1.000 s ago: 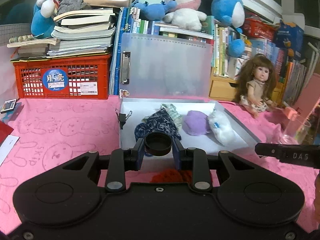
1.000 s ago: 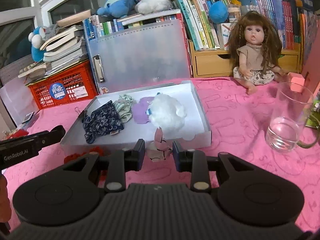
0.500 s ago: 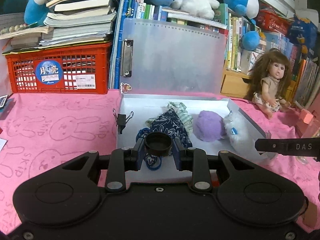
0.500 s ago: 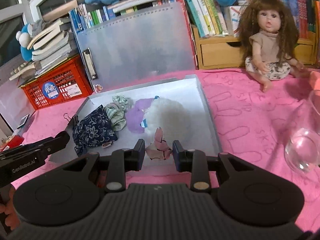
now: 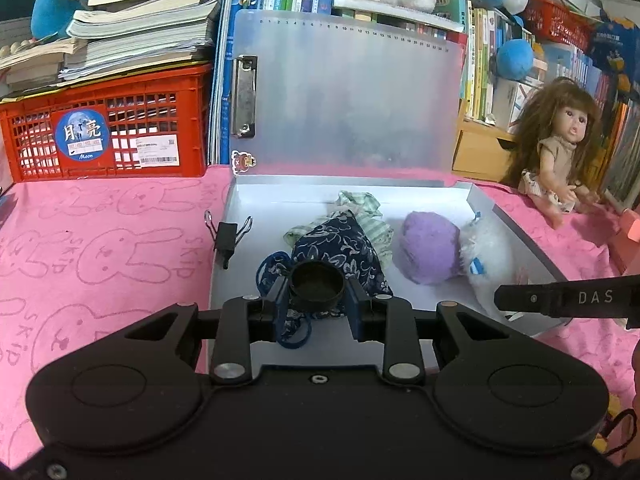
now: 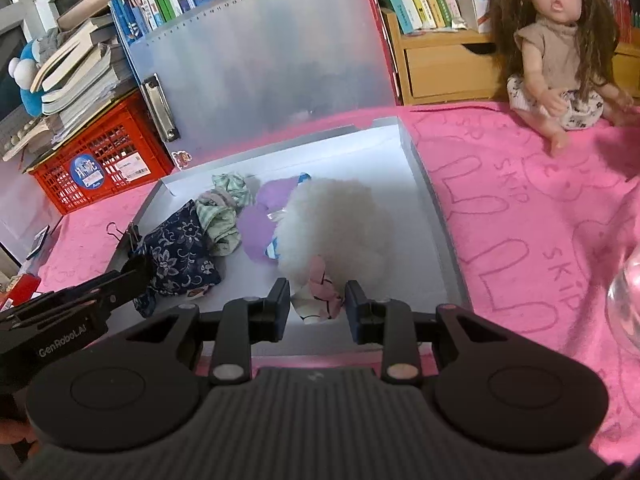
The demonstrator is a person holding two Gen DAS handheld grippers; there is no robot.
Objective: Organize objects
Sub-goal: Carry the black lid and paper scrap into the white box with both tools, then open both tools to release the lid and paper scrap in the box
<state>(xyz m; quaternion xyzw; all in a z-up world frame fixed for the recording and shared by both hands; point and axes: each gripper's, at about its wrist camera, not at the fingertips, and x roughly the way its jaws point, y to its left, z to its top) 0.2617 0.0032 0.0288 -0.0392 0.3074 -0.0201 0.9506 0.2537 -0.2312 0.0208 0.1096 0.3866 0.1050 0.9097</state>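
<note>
The left gripper (image 5: 317,295) is clamped on a black cap (image 5: 317,284) over the box (image 5: 516,229); the right gripper (image 6: 316,300) pinches a pink cloth (image 6: 320,292) there too. Released high, the cap may roll off the blue pouch (image 5: 340,250). The white plush (image 6: 336,224) crowds the cloth's spot, and the glass (image 6: 626,292) stands near.

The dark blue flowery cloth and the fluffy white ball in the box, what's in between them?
A green striped cloth and a purple fuzzy ball lie between the blue flowery cloth and the white ball. Both wrist views show it.
</note>
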